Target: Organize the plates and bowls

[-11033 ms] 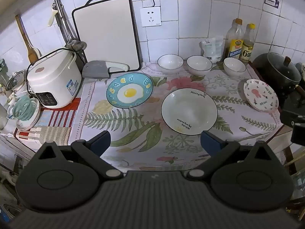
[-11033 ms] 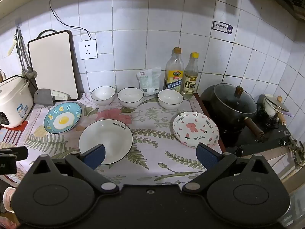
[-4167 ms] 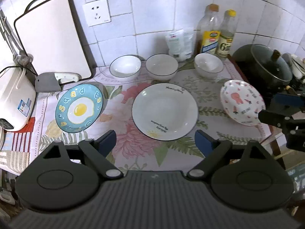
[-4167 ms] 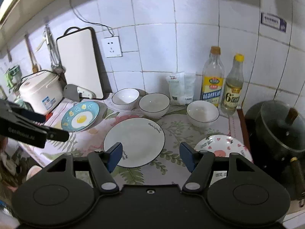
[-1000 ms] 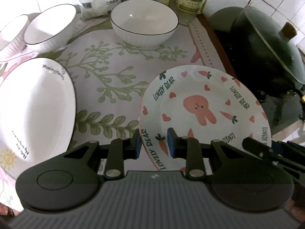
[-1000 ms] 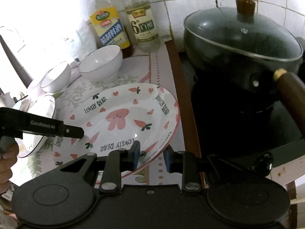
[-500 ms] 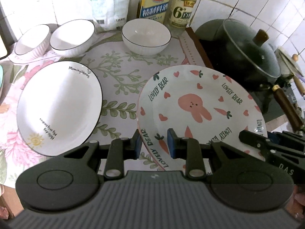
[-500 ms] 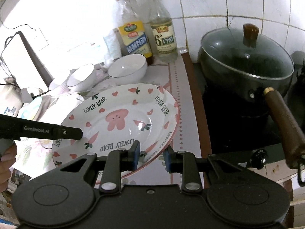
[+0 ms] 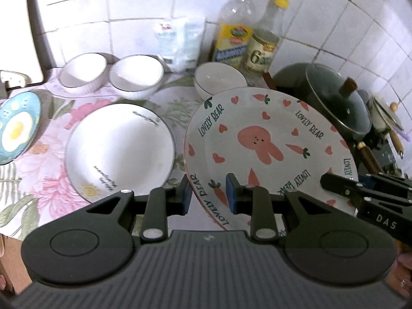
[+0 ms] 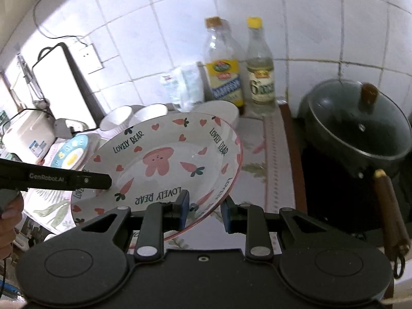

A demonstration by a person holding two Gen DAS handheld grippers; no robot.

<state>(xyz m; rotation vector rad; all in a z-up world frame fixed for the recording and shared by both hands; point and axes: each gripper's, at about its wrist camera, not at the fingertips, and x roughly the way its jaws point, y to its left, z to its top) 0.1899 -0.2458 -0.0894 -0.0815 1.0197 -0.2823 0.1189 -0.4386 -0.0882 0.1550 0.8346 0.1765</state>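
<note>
Home kitchen, tiled wall (image 10: 180,25), lidded pot (image 10: 358,126), probably oil bottles (image 10: 224,77)

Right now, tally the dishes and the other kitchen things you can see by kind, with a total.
Plates: 3 – rabbit plate held by the left gripper and right gripper, white plate, egg plate
Bowls: 3 –
Bottles: 2 –
Lidded pots: 1 –
Total: 9

Glossy ceramic rabbit plate (image 9: 267,139), matt black plastic left gripper (image 9: 208,193), wooden pot knob (image 10: 368,93)
</note>
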